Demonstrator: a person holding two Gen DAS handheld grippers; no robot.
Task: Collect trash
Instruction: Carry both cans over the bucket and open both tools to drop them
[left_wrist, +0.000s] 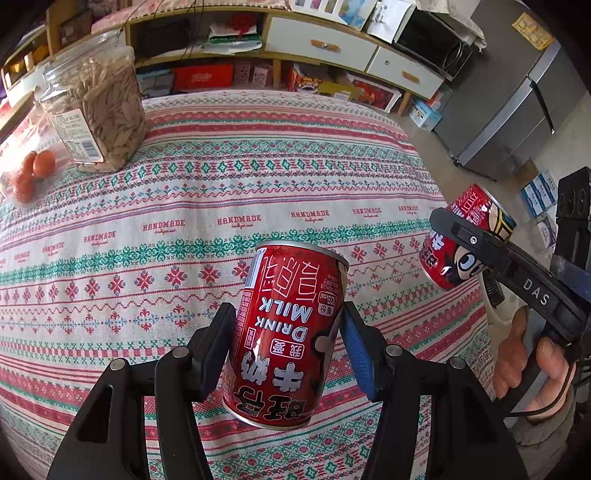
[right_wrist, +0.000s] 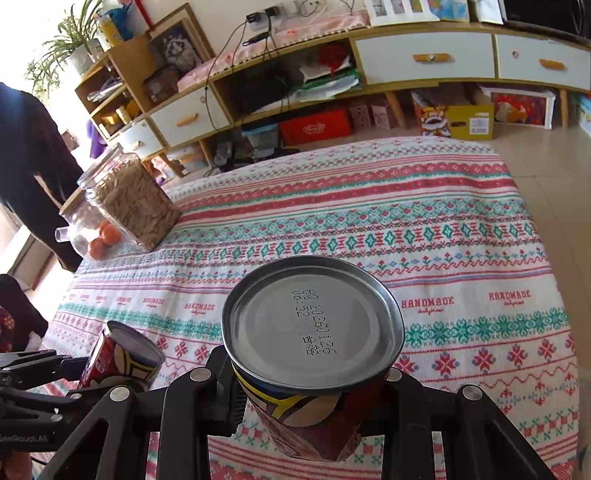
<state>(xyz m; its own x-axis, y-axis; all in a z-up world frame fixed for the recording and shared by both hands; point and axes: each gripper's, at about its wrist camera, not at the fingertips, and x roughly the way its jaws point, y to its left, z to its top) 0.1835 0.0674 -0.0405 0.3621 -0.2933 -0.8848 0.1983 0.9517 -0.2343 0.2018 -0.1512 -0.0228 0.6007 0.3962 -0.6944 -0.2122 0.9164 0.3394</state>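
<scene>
A red milk drink can (left_wrist: 284, 332) hangs upside down above the patterned tablecloth (left_wrist: 221, 192), with my left gripper (left_wrist: 286, 347) shut on its sides. My right gripper (right_wrist: 310, 402) is shut on a second red can (right_wrist: 314, 332), whose silver bottom faces the camera. In the left wrist view that second can (left_wrist: 461, 236) shows at the right edge, held by the right gripper (left_wrist: 480, 240), with a hand (left_wrist: 532, 365) on the grip. In the right wrist view the first can (right_wrist: 122, 362) appears low at the left, held by the left gripper (right_wrist: 92, 369).
A clear jar of seeds (left_wrist: 96, 110) stands at the table's far left, beside a glass container with oranges (left_wrist: 33, 173). A cabinet with drawers (right_wrist: 424, 62) and boxes on the floor (right_wrist: 458, 118) lie beyond the table. A person in dark clothes (right_wrist: 33, 166) stands at the left.
</scene>
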